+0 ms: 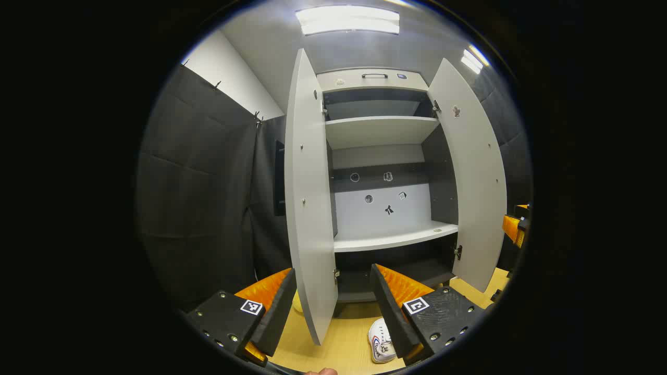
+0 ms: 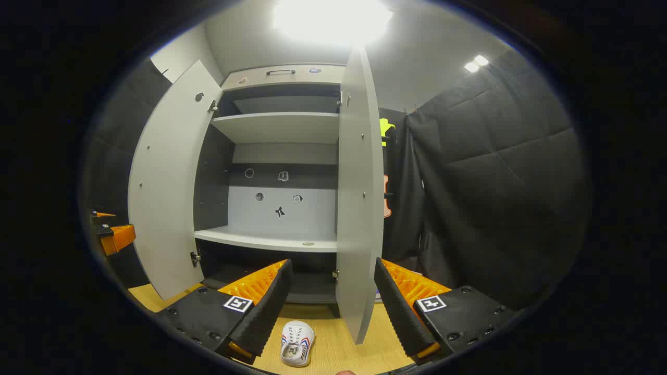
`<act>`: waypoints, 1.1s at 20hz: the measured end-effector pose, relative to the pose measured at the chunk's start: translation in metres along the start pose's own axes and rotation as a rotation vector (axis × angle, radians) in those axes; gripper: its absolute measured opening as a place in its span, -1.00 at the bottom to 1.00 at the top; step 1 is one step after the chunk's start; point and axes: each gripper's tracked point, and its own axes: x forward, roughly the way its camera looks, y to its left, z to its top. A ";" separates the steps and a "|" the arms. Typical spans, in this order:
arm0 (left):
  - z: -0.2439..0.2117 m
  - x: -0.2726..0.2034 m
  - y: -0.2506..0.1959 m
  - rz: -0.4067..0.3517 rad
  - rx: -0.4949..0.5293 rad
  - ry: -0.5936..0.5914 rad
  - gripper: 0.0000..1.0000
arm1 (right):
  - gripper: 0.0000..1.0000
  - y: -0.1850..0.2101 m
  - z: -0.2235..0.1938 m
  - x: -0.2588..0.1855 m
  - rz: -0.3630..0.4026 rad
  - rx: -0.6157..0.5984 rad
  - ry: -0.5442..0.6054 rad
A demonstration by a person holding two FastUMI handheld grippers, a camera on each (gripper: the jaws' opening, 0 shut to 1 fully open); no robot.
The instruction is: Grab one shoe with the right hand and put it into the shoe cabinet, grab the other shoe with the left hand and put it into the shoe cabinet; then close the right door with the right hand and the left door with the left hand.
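Shoe count is one, a white sneaker with red and blue trim lying on the wooden floor near the grey two-door shoe cabinet, while the left gripper and right gripper gape wide, holding nothing.

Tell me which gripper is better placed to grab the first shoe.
Right, probably. In the right gripper view the white shoe lies on the wooden floor between the open right gripper fingers; in the left gripper view the left gripper has it beside one finger.
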 end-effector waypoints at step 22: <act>0.005 -0.008 0.007 0.018 0.000 -0.025 0.58 | 0.93 0.019 -0.004 0.011 0.033 -0.042 0.026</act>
